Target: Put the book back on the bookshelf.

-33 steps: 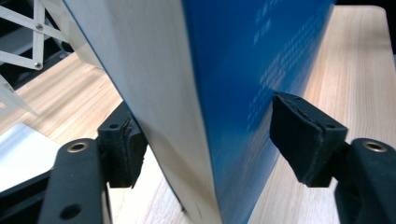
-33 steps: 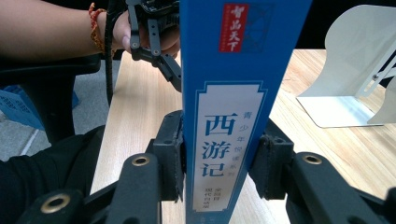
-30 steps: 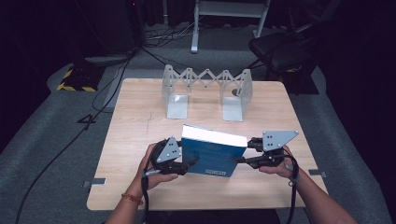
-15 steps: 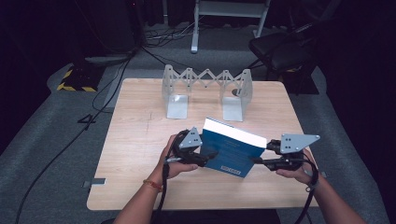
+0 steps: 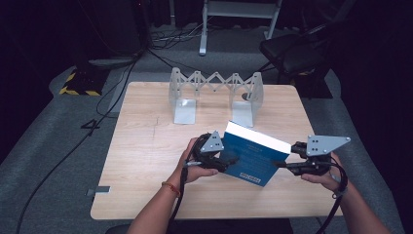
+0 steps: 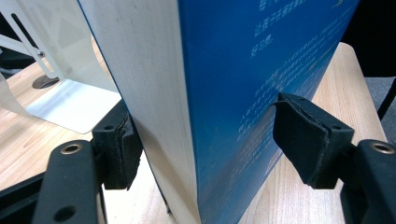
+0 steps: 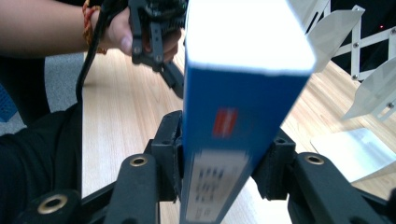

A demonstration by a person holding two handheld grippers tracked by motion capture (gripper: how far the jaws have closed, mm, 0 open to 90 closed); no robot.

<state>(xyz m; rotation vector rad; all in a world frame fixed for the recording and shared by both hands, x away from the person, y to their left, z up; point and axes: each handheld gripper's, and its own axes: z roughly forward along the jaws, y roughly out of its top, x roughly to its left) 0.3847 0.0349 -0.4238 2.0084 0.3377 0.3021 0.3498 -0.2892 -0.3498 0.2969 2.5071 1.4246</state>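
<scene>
1. Dark studio surroundings; a pale wooden table carries a folding metal book rack at its far side, with nothing standing in its slots.

2. Task object: a thick blue book, held between the two grippers, tilted, its white page block uppermost. It lies nearer the person than the rack and is not touching it.

3. Left gripper: in the left gripper view the book sits between its jaws, page block against the left pad, while the right pad only meets the cover at its tip. The jaws have just been opening further. Judgement: this grip is being relaxed; I cannot tell whether it bears any load.

4. Right gripper: in the right gripper view both pads press the book's flanks at the spine end. Firmly clamped on the book, though the jaws have just eased slightly wider.

5. Progress, as a judgement: the book is picked up and raised on edge, with the rack just beyond the left gripper.

6. Outstanding: carry the book forward to the rack, stand it upright in a slot, release both grippers.

7. Risk noted: with the left jaws slackening, the book hangs mainly on the right gripper and may pivot.
</scene>
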